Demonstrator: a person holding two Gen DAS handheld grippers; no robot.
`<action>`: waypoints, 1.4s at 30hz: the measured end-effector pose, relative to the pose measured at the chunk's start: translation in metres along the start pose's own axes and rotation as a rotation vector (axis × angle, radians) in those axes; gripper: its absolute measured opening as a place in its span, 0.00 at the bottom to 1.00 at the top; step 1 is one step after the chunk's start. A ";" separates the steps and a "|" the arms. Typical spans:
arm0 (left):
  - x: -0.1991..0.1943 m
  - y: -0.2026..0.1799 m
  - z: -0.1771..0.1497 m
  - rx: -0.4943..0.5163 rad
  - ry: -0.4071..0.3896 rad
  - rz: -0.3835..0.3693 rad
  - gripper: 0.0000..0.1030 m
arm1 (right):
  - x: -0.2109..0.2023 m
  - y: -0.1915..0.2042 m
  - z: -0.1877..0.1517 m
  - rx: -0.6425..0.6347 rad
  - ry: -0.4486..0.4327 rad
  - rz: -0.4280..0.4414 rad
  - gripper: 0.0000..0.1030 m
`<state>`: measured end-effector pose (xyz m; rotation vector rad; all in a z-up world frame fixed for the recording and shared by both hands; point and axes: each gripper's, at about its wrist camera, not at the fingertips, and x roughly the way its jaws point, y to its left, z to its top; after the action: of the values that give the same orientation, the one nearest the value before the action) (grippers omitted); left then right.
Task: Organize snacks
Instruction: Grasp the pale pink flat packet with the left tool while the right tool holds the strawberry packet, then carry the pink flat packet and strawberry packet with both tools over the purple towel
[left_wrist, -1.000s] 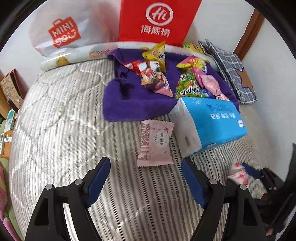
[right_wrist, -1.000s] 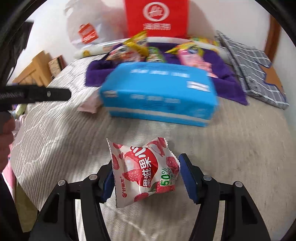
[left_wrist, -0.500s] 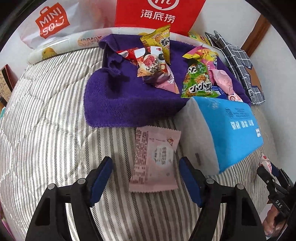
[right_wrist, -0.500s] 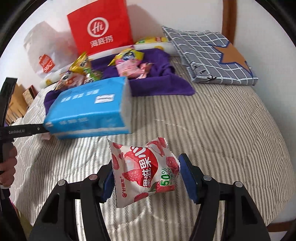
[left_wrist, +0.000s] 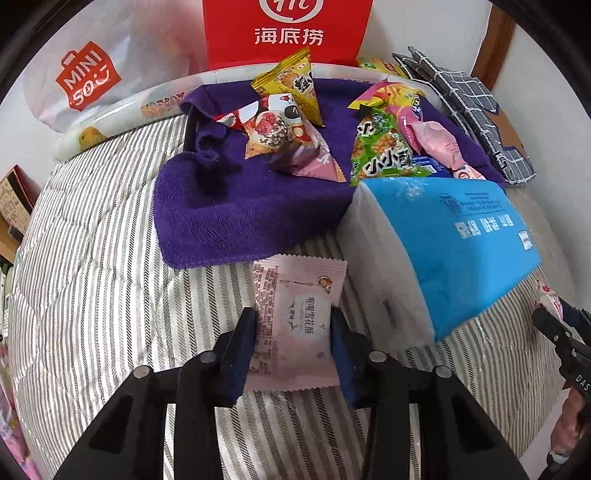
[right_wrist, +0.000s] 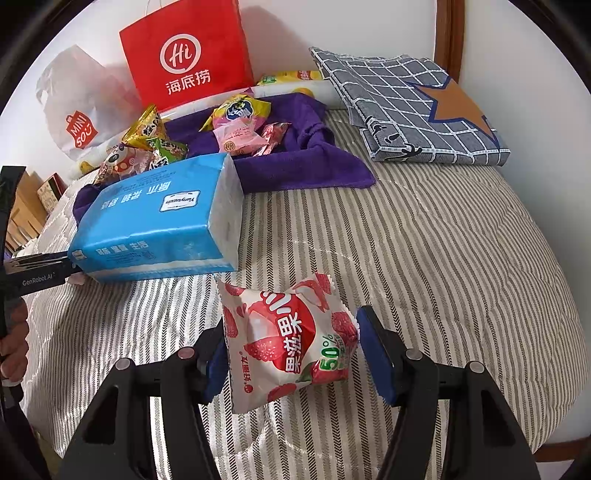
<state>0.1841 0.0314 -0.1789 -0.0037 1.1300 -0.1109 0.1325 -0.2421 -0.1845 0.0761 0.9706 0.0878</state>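
The left gripper (left_wrist: 293, 345) is clamped on a flat pink snack packet (left_wrist: 295, 321); its jaws have just been closing, and both blue pads now press the packet's long side edges. The packet is a rectangular, matt film pouch with crimped, serrated ends. Its long axis runs along the fingers, pointing away from the camera toward the purple towel (left_wrist: 236, 206), and its printed face is up. It lies on the striped quilted bed cover (left_wrist: 99, 280), just beside the white end of the blue tissue pack (left_wrist: 461, 251).

The right gripper (right_wrist: 291, 349) grasps a puffed lychee snack bag (right_wrist: 290, 339). The bag is glossy white film with red fruit print and zigzag-cut seams, pillow-shaped. Its left edge is against the left pad; whether the right pad touches it cannot be confirmed. The bag sits tilted, its long axis running diagonally from lower left to upper right, above the bed cover.

The tissue pack is a soft rectangular block in blue plastic wrap, its long axis lying across the right wrist view, one end resting on the towel edge. The towel is plush terry cloth, bunched at its edges. It carries two groups of crinkled foil packets: a yellow triangular packet (left_wrist: 295, 85) with a red-and-white one, and a green packet (left_wrist: 384, 155) with pink ones. Behind it a red paper bag (right_wrist: 188, 55) and a white plastic bag (right_wrist: 77, 110) stand against the wall. A folded grey checked cloth (right_wrist: 402, 107) lies to the right.
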 end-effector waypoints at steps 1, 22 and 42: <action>-0.002 0.000 -0.001 -0.001 0.000 -0.004 0.34 | -0.003 0.000 0.000 -0.002 -0.006 0.000 0.61; -0.100 -0.027 -0.045 -0.017 -0.102 -0.083 0.34 | -0.087 0.026 -0.007 -0.026 -0.113 0.014 0.61; -0.149 -0.041 -0.050 -0.005 -0.176 -0.109 0.34 | -0.130 0.023 -0.003 0.006 -0.188 0.064 0.61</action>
<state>0.0726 0.0068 -0.0638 -0.0783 0.9543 -0.2010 0.0554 -0.2333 -0.0771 0.1195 0.7805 0.1344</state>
